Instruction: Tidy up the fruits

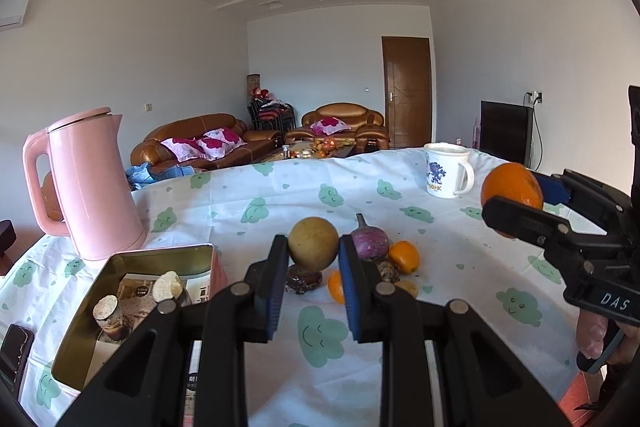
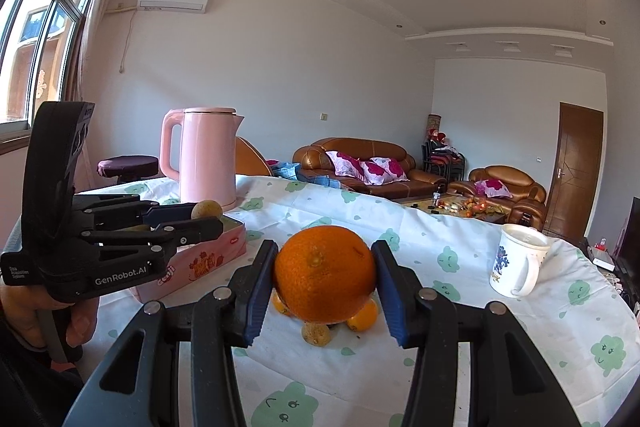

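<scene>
Your left gripper (image 1: 314, 247) is clamped on the yellow-brown fruit (image 1: 313, 243) mid-frame, right gripper (image 2: 325, 277) clamped on the orange (image 2: 325, 273), w/ the open tin (image 1: 120, 259) lower left in left view, nearer your left gripper.

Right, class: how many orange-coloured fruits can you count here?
3. The large orange is held in the right tool; one small orange and a second small orange lie in the pile on the tablecloth. Others may be hidden.

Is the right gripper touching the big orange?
Touching. In the right wrist view, both pads of the right gripper press against the sides of the big orange, held above the table.
</scene>
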The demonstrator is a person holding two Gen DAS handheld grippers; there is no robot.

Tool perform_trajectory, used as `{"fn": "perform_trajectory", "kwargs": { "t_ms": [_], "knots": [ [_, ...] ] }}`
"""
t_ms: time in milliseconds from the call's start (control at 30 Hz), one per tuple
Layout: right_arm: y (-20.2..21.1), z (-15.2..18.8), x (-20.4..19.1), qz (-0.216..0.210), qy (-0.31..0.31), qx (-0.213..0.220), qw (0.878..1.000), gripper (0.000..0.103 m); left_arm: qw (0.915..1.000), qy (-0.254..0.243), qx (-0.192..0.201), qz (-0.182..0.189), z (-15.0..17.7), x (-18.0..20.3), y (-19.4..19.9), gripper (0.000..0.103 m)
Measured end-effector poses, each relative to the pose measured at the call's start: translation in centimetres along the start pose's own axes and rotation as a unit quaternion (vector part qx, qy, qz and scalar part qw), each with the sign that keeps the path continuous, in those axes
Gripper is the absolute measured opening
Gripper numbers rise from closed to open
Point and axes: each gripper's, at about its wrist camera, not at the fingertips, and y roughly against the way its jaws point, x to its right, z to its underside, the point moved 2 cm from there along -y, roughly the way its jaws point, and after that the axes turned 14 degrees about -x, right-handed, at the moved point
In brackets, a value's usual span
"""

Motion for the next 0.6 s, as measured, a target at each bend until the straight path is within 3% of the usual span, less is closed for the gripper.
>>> {"fn": "perform_trajectory", "kwargs": {
  "t_ms": [600],
  "knots": [
    [-2.7, -4.5, -2.8, -0.052, 0.028, -0.003, 0.998, 0.05, 0.9988, 0.039, -0.014, -0.027, 0.7, -4.4, 0.3, 0.027]
  ]
}}
